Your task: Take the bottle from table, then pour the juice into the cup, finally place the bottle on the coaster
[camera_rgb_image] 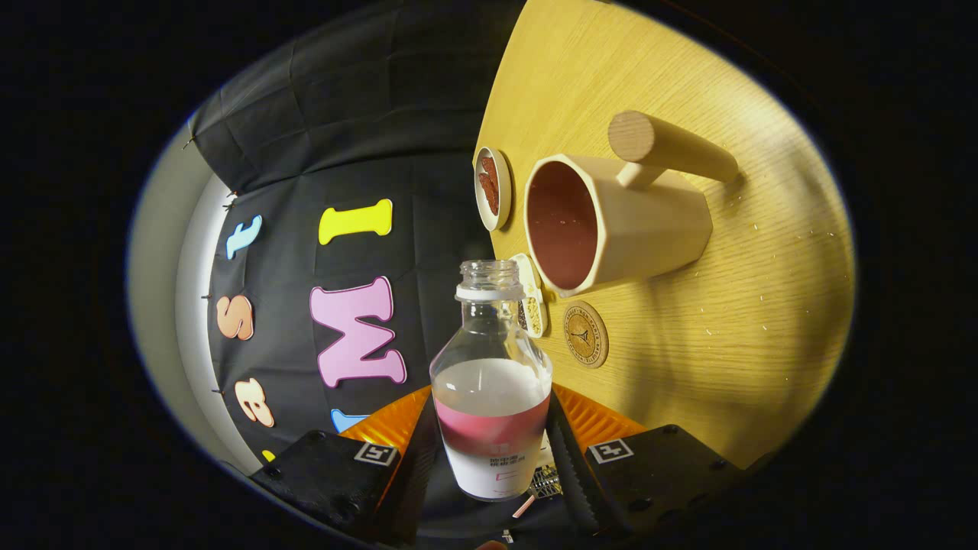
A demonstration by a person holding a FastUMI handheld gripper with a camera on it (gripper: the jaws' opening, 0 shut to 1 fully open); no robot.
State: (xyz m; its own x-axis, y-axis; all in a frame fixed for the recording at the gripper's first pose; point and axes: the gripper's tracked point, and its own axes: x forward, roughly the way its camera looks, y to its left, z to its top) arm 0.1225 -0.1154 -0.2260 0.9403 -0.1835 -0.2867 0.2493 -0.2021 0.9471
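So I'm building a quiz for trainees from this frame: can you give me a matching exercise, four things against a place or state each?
Things:
1. bottle
2. cup
3. coaster
4. small dish

Places or states:
A. bare, on the table beside the cup
B. beyond the cup, holding something reddish brown
C. uncapped, clamped between the fingers of the tool
D. has a wooden handle, mouth facing the bottle

Pairs: 1-C, 2-D, 3-A, 4-B
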